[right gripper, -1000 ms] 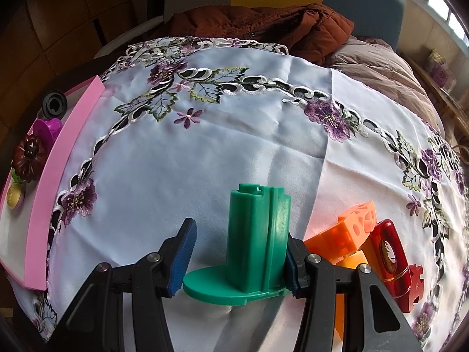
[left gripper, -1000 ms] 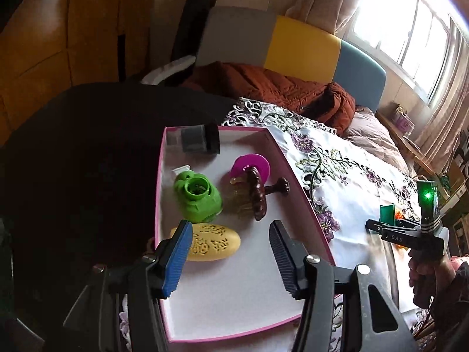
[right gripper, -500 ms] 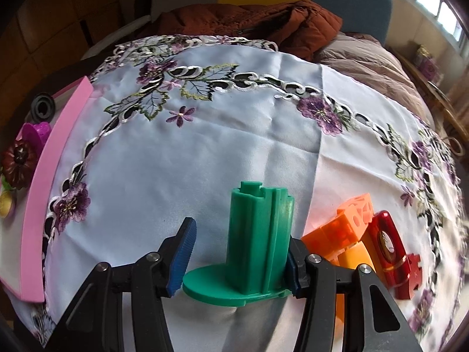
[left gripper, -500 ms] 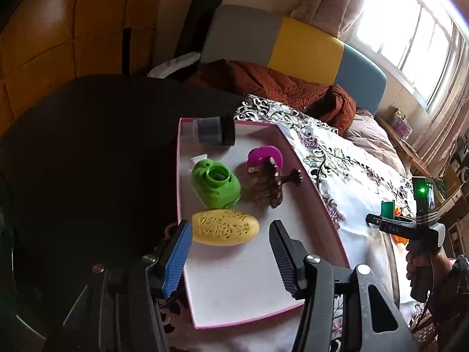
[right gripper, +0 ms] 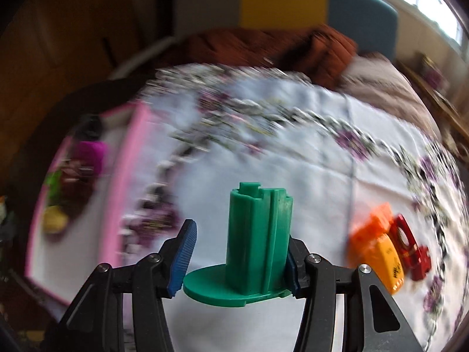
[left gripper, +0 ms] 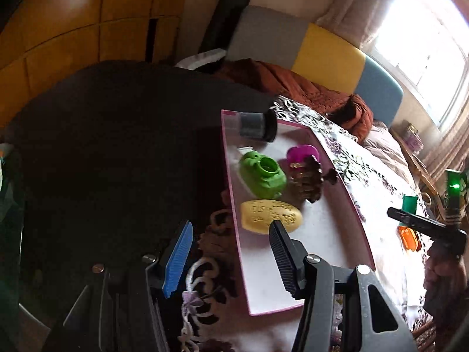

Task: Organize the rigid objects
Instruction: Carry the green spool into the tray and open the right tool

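Observation:
My right gripper is shut on a green spool with a round base and holds it above the embroidered cloth. The pink-rimmed tray holds a yellow oval piece, a green piece, a brown flower piece, a magenta piece and a dark cylinder. My left gripper is open and empty over the tray's near left edge. The tray lies left in the right wrist view. My right gripper shows at the right of the left wrist view.
Orange, yellow and red pieces lie on the cloth to the right of the spool. A brown jacket lies on the sofa behind the table. The dark table edge is left of the tray.
My right gripper has lifted the green spool and swung left toward the tray; its view is blurred. My left gripper has drifted left off the tray's middle.

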Demonstrator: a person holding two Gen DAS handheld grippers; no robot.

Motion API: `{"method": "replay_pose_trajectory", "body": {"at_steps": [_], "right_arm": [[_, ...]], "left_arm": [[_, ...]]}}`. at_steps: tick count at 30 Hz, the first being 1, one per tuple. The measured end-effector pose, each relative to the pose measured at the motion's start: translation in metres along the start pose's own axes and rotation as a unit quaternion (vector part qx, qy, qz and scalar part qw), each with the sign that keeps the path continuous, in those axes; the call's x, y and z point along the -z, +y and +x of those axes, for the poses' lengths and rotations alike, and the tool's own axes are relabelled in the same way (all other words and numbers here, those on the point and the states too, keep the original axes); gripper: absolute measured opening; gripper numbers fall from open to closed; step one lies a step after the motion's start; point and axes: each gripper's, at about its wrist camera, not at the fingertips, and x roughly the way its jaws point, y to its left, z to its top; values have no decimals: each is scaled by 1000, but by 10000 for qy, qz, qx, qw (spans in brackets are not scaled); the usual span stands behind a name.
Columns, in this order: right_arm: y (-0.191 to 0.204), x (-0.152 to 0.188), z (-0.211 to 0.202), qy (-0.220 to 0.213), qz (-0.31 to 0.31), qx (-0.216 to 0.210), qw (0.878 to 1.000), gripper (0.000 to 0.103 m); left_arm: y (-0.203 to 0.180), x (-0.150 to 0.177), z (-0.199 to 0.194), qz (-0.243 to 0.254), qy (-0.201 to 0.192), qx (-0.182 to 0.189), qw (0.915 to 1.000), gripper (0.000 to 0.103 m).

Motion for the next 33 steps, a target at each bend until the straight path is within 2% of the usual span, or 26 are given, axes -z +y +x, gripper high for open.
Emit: {"method": "replay_pose_trajectory", "body": {"at_steps": [6,10,14,17,19,20,21,25,33], "right_arm": [[70,-5,-21,-192,-717,-805,9940,53],[118,-7,-17,-52,-1197,-1226,9852,53],[145,-9,-1,180,-1428,-1452,9789,53],[154,-9,25,515,-1473,-1404,9777,53],[157,-10,44,871,-1376,-1525,9748,54],[156,-11,52,899,-1331,-1440,9764,54],[155,-12,59,898,-1305,-1300,9788,55],[148,-11,71,938,-1040,-1278,9819,57],[138,-11,50,644,-898,-1439,9834,65]], "left_arm": [[2,2,0,-12,4,-23,10000,54],[0,3,0,22,26,23,10000,54],[-3,3,1,65,53,42,10000,54],[-3,5,1,58,63,66,9999,55],[-3,6,4,56,113,73,9999,54],[-4,7,5,62,137,74,9999,54],[-5,7,5,71,153,75,9998,54],[-6,8,5,89,159,118,9998,54],[-7,8,7,98,162,114,9998,54]]}}
